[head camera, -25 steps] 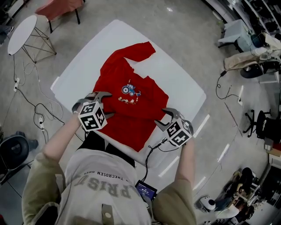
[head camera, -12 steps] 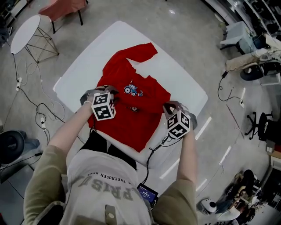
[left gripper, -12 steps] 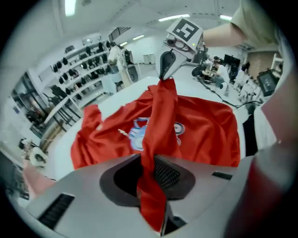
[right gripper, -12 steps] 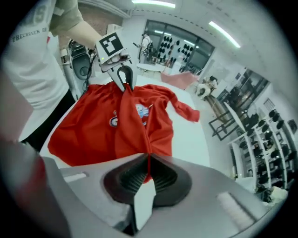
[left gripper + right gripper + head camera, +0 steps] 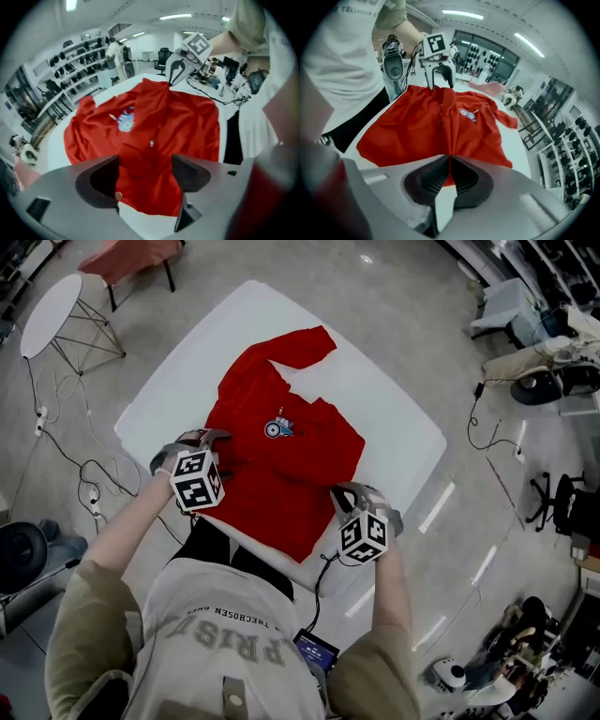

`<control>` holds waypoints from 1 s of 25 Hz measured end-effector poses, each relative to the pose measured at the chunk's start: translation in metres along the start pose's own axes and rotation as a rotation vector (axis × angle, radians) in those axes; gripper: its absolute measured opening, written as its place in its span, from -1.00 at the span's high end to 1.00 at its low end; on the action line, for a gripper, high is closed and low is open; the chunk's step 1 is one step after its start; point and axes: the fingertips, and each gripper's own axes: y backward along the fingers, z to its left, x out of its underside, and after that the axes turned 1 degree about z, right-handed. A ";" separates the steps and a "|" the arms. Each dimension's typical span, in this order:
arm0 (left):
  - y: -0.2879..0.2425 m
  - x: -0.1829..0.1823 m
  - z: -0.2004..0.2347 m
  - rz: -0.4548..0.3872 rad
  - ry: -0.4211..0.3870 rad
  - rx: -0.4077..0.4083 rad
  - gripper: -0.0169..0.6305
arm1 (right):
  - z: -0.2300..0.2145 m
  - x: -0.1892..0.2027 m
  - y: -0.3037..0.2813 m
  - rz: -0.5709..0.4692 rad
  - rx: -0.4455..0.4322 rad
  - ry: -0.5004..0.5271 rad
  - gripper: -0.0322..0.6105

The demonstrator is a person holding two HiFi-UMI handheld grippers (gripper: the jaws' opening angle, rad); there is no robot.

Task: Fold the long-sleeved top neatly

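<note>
- The long-sleeved top (image 5: 281,470) is soft, matte red knit. It lies front up on the table (image 5: 384,399), a smooth white slab with rounded corners.
- Its hem runs along the table edge nearest me. The body covers the middle of the table.
- One sleeve (image 5: 302,346) stretches flat toward the far side and ends in a blunt cuff.
- A small printed motif (image 5: 279,426), mostly blue, sits on the chest. I cannot make out its detail.
- The cloth is not flat. A raised crease runs across the body from one gripper to the other, with shallow wrinkles fanning off it.
- My right gripper (image 5: 449,169) is clenched on the top at the side of the body nearest the table's right corner. Its black ribbed pads meet on a thin pinched ridge of red fabric, which stands up between them.
- My left gripper (image 5: 145,168) is released, and its jaws have just been opening. The two dark, wedge-shaped pads stand wide apart. Red fabric near the hem shows through the gap, and neither pad presses on it.
- In the head view the left gripper (image 5: 208,438) sits over the top's left side, near the table's left corner. The right gripper (image 5: 343,493) is over the opposite side.
- Each gripper carries a cube with black-and-white square markers.
- Off the table, a round white side table (image 5: 47,307) on thin wire legs stands on the grey floor. Loose cables (image 5: 75,470) trail beside it.
</note>
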 end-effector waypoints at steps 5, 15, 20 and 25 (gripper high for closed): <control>0.029 -0.014 -0.006 -0.080 0.039 0.044 -0.18 | 0.019 0.022 -0.006 0.043 -0.076 -0.062 0.80; -0.013 -0.047 -0.041 0.007 -0.039 0.210 -0.19 | -0.068 -0.017 0.000 -0.149 -0.208 -0.539 0.16; -0.016 -0.017 -0.069 0.034 0.017 0.224 -0.19 | -0.070 0.011 -0.046 0.024 -0.251 -0.509 0.16; -0.019 -0.005 -0.092 0.015 0.125 0.265 -0.19 | -0.077 0.023 -0.061 0.078 -0.246 -0.508 0.16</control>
